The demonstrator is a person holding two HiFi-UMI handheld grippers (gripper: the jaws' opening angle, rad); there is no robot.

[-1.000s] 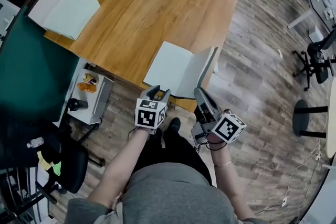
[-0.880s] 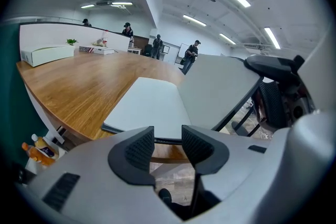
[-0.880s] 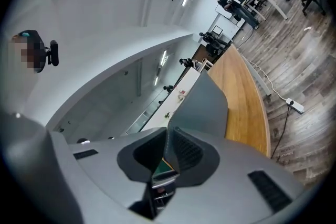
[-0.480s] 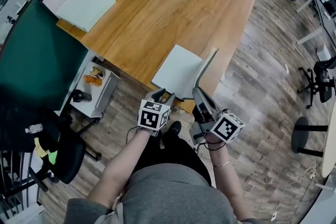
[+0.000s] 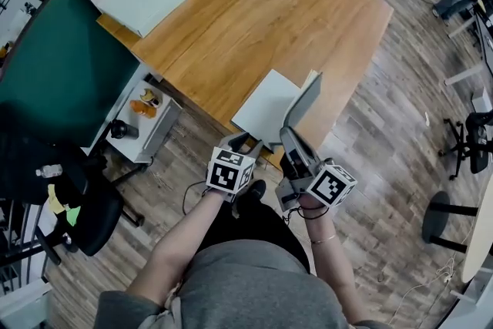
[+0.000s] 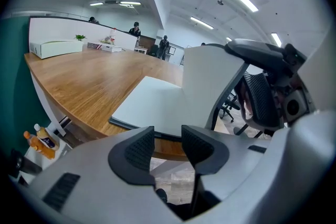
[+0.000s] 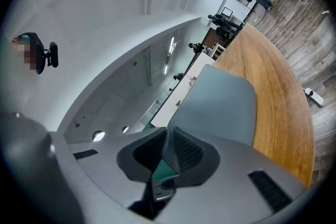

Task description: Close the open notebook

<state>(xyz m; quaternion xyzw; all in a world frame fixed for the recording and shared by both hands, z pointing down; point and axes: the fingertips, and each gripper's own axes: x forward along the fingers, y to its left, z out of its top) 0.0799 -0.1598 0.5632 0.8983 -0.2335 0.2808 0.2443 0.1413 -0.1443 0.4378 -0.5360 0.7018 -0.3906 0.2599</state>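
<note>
The notebook cover [image 5: 302,105] has tipped further; right tongs [image 7: 169,145] pinch it, left tongs [image 6: 167,145] gape empty. A weak pinch could drop it.

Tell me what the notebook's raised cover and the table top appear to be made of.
The raised cover looks like thin card or coated board with a matte grey-green finish. It stands stiff and nearly flat, with no glare. The table top looks like wood or wood-look laminate with a satin finish. It is warm brown with long grain lines and a soft sheen. The pictures don't show which of the two it is.
</note>
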